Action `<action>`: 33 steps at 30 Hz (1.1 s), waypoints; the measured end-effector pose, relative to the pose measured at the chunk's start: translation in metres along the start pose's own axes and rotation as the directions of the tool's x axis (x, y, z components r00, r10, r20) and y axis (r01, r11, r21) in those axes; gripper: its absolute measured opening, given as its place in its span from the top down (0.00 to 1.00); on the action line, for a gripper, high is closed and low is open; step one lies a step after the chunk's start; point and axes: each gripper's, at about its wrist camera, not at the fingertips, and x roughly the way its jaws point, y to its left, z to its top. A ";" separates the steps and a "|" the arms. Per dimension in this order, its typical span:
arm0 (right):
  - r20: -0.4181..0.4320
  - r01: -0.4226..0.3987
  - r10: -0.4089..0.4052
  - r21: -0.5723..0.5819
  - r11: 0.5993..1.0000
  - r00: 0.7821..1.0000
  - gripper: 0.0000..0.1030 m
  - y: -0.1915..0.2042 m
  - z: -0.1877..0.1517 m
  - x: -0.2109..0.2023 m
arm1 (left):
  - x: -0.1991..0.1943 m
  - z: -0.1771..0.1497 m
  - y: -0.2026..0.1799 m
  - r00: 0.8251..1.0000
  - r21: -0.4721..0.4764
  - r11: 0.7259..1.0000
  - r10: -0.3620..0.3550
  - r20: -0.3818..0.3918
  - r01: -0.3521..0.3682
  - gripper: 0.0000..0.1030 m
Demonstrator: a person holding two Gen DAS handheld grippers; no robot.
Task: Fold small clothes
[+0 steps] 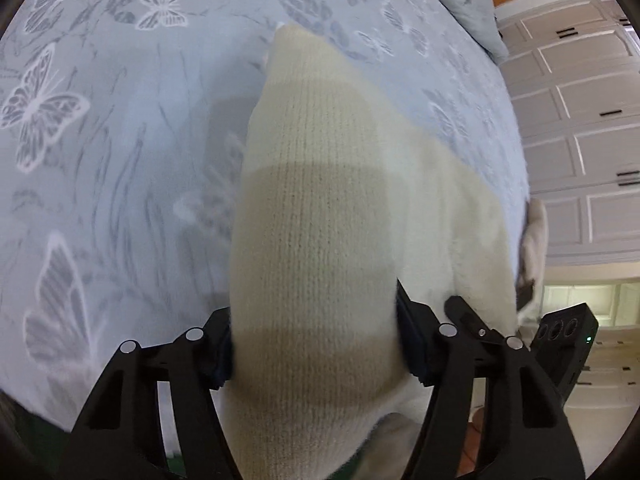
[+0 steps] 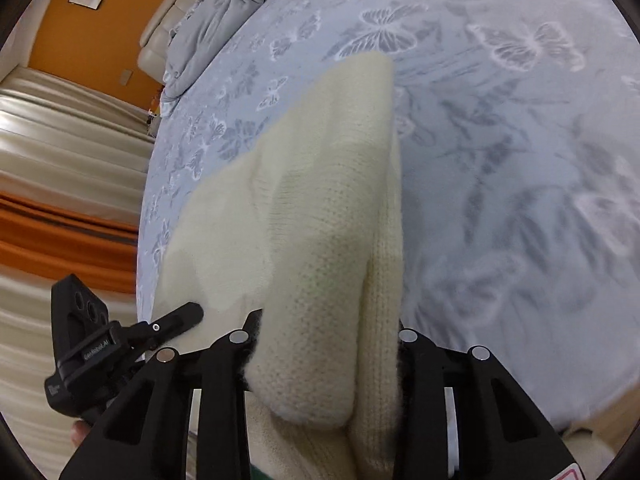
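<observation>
A cream knit garment (image 1: 312, 168) with broad tan bands rises from the butterfly-print bedsheet (image 1: 100, 160) towards the camera. It fills the gap of my left gripper (image 1: 316, 340), and both black pads press into its sides. In the right wrist view the same cream knit (image 2: 320, 208) is bunched in a thick fold. My right gripper (image 2: 328, 340) is shut on that fold, and the far end of the knit lies on the sheet (image 2: 520, 160). Each gripper's black body shows at the edge of the other's view, close alongside.
A rumpled grey duvet (image 2: 224, 4) lies at the far end of the bed. White panelled cabinets (image 1: 580, 120) stand past the bed's edge on one side, and cream and orange curtains (image 2: 60, 168) on the other. The bed's edge runs close under both grippers.
</observation>
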 end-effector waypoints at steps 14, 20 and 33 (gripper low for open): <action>-0.053 0.096 -0.093 0.071 0.993 0.994 0.68 -0.033 -0.041 -0.013 | 0.025 -0.055 0.008 0.998 -0.031 0.999 0.020 -0.052 -0.022 0.36; 0.102 0.086 -0.079 -0.062 0.994 0.992 0.69 0.022 -0.044 -0.071 | -0.049 -0.050 -0.025 0.997 0.054 0.997 -0.065 0.050 0.062 0.44; 0.497 0.044 0.152 -0.360 0.932 0.854 0.69 0.142 -0.076 -0.264 | -0.260 -0.100 -0.134 0.872 0.484 0.863 -0.344 0.348 0.147 0.44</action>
